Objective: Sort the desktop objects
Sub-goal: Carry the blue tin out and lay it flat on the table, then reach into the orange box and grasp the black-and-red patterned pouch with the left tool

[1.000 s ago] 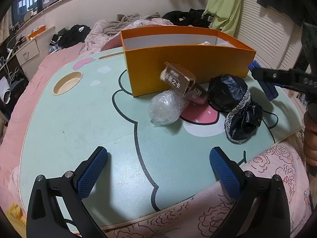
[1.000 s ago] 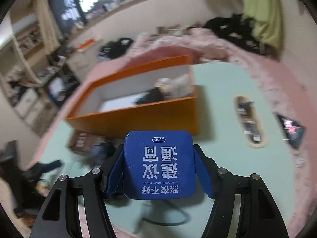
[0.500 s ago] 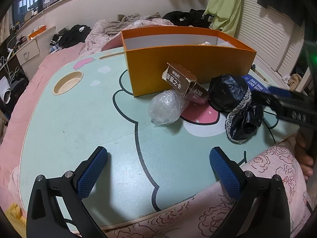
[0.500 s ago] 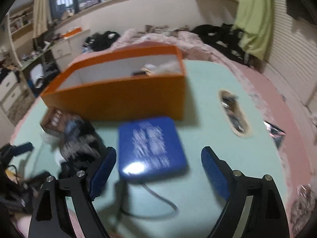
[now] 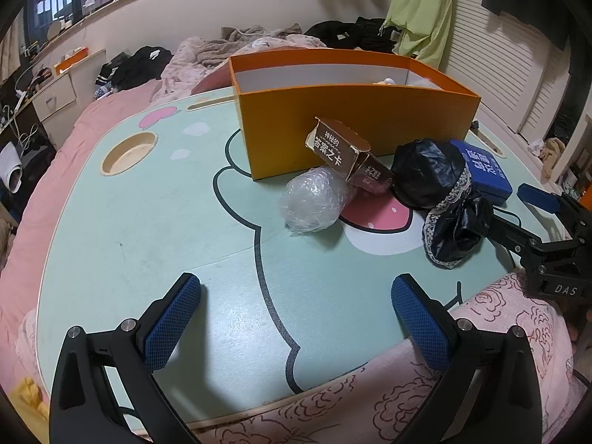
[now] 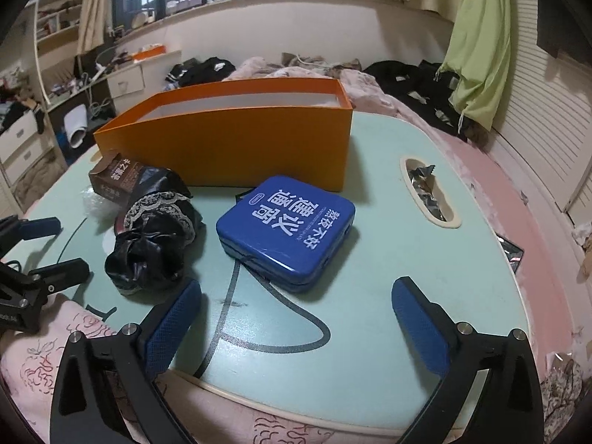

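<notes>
Left gripper [image 5: 296,318]: hovers low over the near edge of the mint-green lap table [image 5: 148,229], fingers pointing across the table toward the orange box [image 5: 355,125]. Jaws wide apart, nothing between the blue pads [image 5: 172,322].

Right gripper [image 6: 296,323]: jaws spread wide and empty, held low at the table's near edge, aimed at the blue tin [image 6: 286,227]. In the left wrist view it enters from the right side, level with the tabletop, one blue pad tip showing beside the tin (the other finger is partly hidden behind the black bundle).

Blue tin: lies flat on the table, lid up with white characters, just in front of the orange box's near wall and close to its right corner, apart from the box. It sits beside the black bundle with lace trim [image 6: 155,236], on that bundle's right in the right wrist view.

Other items, left wrist view: brown carton [image 5: 344,151] leans tilted against the orange box's front wall; a crumpled clear plastic wad [image 5: 314,203] lies just in front of the carton, touching it. The black bundle rests to the right of the carton.

Orange box: open-topped, white inside, a few pale items visible at its far right end (too small to identify).

Table slot [image 6: 429,192] to the right of the tin holds foil wrappers.
</notes>
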### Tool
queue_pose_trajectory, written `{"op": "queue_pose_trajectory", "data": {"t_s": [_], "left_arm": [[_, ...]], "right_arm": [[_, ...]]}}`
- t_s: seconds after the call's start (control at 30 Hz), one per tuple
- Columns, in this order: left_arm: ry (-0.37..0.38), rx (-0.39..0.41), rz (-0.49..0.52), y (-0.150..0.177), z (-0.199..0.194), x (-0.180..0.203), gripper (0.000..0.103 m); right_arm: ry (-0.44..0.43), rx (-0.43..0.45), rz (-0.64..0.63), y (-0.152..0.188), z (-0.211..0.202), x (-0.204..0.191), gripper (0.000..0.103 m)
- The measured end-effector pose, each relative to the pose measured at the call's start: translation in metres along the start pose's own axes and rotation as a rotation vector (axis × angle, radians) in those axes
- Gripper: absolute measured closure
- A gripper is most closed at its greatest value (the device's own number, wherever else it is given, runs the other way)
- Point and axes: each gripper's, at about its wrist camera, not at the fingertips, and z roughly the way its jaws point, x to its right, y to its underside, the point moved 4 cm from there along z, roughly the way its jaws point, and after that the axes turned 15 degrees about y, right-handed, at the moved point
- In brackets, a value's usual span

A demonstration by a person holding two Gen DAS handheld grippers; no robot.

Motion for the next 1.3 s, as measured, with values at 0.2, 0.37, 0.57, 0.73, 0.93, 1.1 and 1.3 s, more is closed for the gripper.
{"op": "queue_pose_trajectory", "data": {"t_s": [0.2,0.37,0.57,0.73,0.93,1.1,1.3], "left_arm": [[-0.001,0.000,-0.002,0.000,0.000,0.000,0.000],[-0.006,0.010,-0.019,0.000,0.000,0.000,0.000],[0.014,0.137,-0.019,-0.012,-0.031,0.003,0.000],[0.128,0.213,-0.017,-0.058,-0.060,0.020,0.006],[0.222,0.066,-0.008,-0.143,-0.024,0.053,0.028],[0.296,-0.157,-0.113,-0.179,0.060,0.069,0.043],[0.249,-0.268,-0.173,-0.180,0.114,0.077,0.053]], "right_arm": [[-0.004,0.004,-0.002,0.001,0.000,0.001,0.000],[-0.005,0.004,-0.002,0.001,0.000,0.001,0.000],[-0.004,0.005,-0.001,0.001,0.000,0.001,0.000],[-0.004,0.005,-0.001,0.002,-0.001,0.001,0.000],[-0.004,0.005,-0.001,0.002,-0.001,0.001,0.000],[-0.005,0.007,0.000,0.000,-0.002,-0.002,0.000],[-0.006,0.009,0.001,-0.002,-0.001,-0.003,0.000]]}}
